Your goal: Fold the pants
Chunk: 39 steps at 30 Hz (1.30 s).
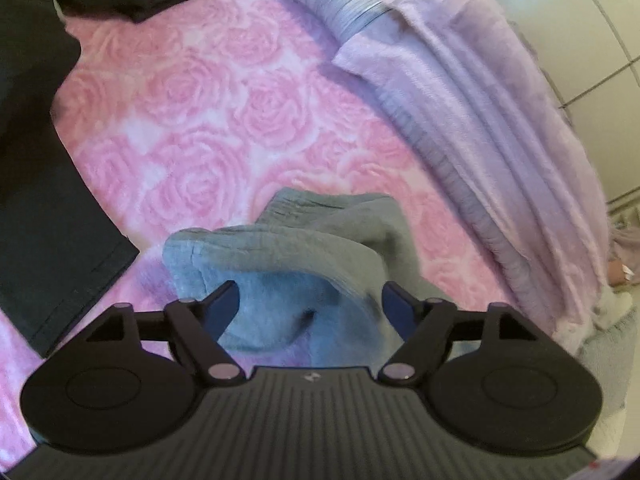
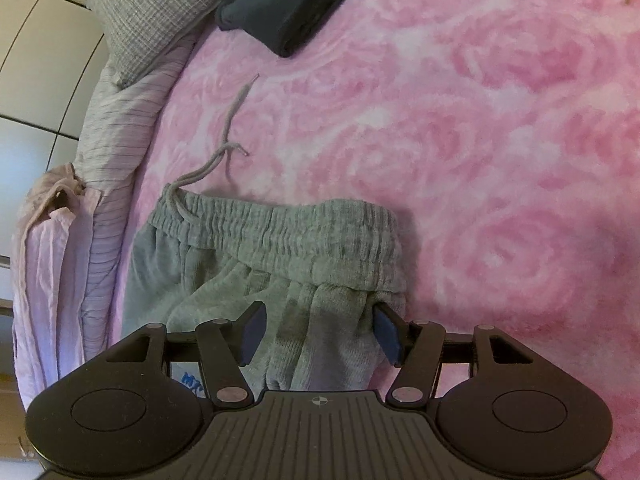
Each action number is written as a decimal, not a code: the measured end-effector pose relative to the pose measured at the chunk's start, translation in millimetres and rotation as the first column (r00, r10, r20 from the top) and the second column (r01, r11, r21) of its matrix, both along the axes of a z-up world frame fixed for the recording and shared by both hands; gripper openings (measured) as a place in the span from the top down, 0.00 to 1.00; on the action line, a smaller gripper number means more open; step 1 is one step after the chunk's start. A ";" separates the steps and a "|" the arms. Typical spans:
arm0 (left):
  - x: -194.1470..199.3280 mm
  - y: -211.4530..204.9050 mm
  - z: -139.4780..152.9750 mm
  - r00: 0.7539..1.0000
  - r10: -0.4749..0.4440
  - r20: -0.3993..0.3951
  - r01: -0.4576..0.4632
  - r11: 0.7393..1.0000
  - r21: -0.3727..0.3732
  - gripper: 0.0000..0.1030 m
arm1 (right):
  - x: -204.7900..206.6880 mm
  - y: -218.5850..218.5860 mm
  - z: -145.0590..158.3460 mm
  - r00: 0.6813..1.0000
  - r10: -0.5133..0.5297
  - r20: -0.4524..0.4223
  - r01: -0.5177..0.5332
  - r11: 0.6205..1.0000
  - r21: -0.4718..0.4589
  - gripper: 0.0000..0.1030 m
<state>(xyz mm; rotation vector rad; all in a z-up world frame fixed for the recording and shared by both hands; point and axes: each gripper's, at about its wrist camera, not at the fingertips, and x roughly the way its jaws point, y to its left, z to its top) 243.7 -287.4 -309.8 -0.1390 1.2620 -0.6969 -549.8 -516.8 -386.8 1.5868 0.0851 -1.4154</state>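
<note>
The grey sweatpants [image 2: 280, 240] lie folded on the pink rose-patterned blanket [image 2: 480, 120], elastic waistband on top, with the drawstring [image 2: 228, 136] trailing up and left. My right gripper [image 2: 320, 330] is open, its blue pads either side of a bunched fold of the grey cloth just below the waistband. In the left wrist view another bunched end of the grey pants [image 1: 288, 264] sits between the spread fingers of my left gripper [image 1: 310, 306], which is open. Whether the pads touch the cloth is unclear in both views.
Dark folded garments lie on the blanket [image 1: 160, 140]: one long dark piece [image 1: 44, 200] at the left, another [image 2: 288, 4] near the top. A lilac quilt [image 1: 480, 120] and grey pillow [image 2: 152, 8] border the bed beside wardrobe doors [image 1: 580, 20].
</note>
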 end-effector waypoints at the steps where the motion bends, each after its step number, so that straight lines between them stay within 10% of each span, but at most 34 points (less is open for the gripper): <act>1: 2.7 -2.9 -6.5 1.000 0.013 0.003 -0.013 1.000 0.020 0.45 | 1.3 -2.0 -0.7 1.000 0.010 -0.002 -0.010 1.000 -0.002 0.46; 2: 6.1 -3.4 -11.5 0.999 0.038 0.008 -0.039 0.999 0.030 0.54 | 3.1 -4.9 -1.1 0.999 0.031 -0.011 -0.030 1.000 0.001 0.47; 4: 11.0 -0.9 -11.4 0.997 0.079 0.024 -0.079 0.997 0.006 0.87 | 7.1 -10.1 0.7 0.995 0.084 -0.053 -0.083 0.996 0.010 0.90; 5: 12.5 0.6 -7.9 0.995 0.093 0.040 -0.092 0.996 -0.018 0.97 | 8.4 -12.1 1.9 0.991 0.109 -0.077 -0.108 0.994 0.023 0.93; 16: -60.4 84.9 97.5 0.924 -0.057 0.377 0.068 0.998 -0.015 0.97 | -45.3 44.7 103.1 0.992 0.118 -0.052 -0.126 0.971 -0.203 0.96; 20: -88.3 155.9 53.1 0.953 -0.095 0.288 0.044 0.983 0.178 0.97 | -73.1 107.7 112.0 0.989 0.118 -0.085 -0.126 0.987 -0.102 0.95; 24: -106.0 193.7 -15.8 0.974 -0.150 0.168 0.067 0.904 0.422 0.92 | -89.4 149.3 67.6 0.982 0.157 -0.108 -0.130 0.965 0.226 0.92; 30: -113.6 199.1 -1.6 0.961 -0.177 0.211 0.083 0.916 0.391 0.86 | -88.9 145.7 73.1 0.971 0.125 -0.202 -0.076 0.970 0.233 0.64; 39: -61.3 89.7 -7.6 0.981 -0.092 0.170 0.077 0.993 0.093 0.66 | -31.2 89.3 78.6 0.972 0.169 -0.164 -0.161 0.985 0.058 0.62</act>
